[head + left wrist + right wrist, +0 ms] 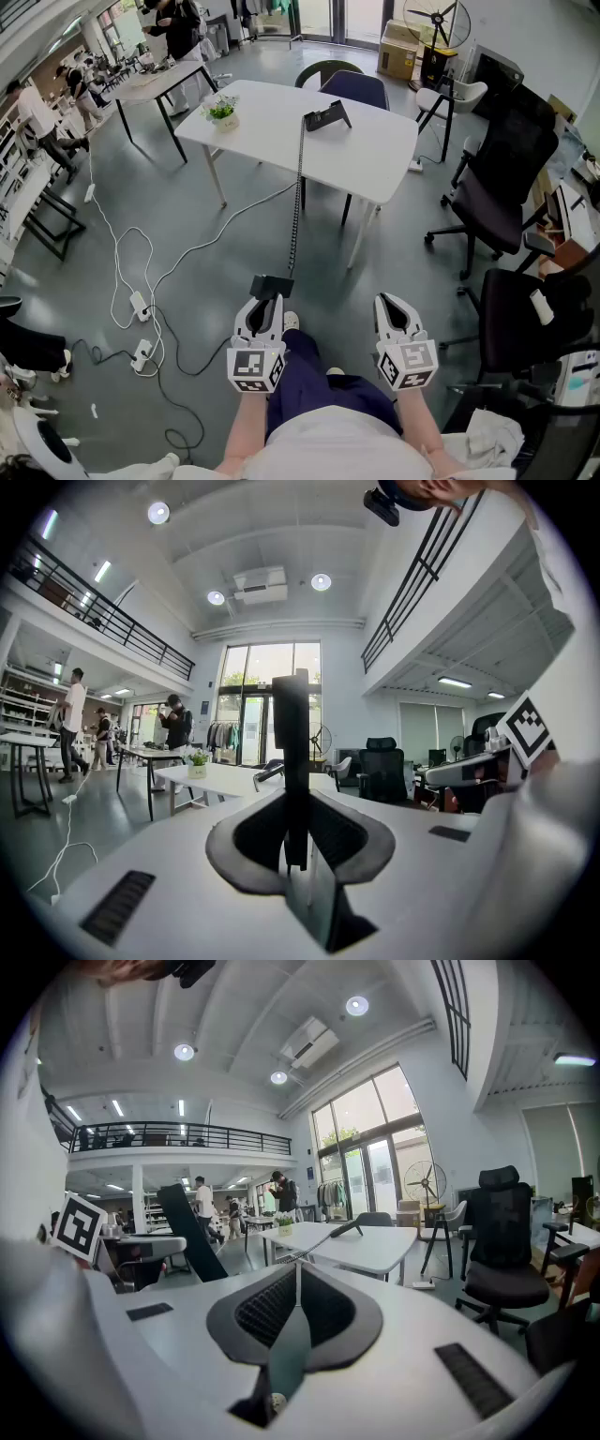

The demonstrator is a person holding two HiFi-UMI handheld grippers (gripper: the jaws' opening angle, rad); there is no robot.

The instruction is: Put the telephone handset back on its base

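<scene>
A black telephone handset (272, 285) sticks out past the tips of my left gripper (268, 302), which is shut on it, low over the floor in front of the person's legs. In the left gripper view the handset (292, 761) stands upright between the jaws. Its coiled cord (297, 202) runs taut up to the black telephone base (327, 117) on the white table (272, 112) far ahead. My right gripper (396, 306) hovers beside the left one, shut and holding nothing. The right gripper view also catches the handset (192, 1232) at the left and the base (345, 1228) on the table.
A small potted plant (223, 112) stands on the table's left part. A blue chair (356, 89) sits behind the table and black office chairs (502, 183) stand at the right. Cables and power strips (139, 305) lie on the floor at the left. People stand far back left.
</scene>
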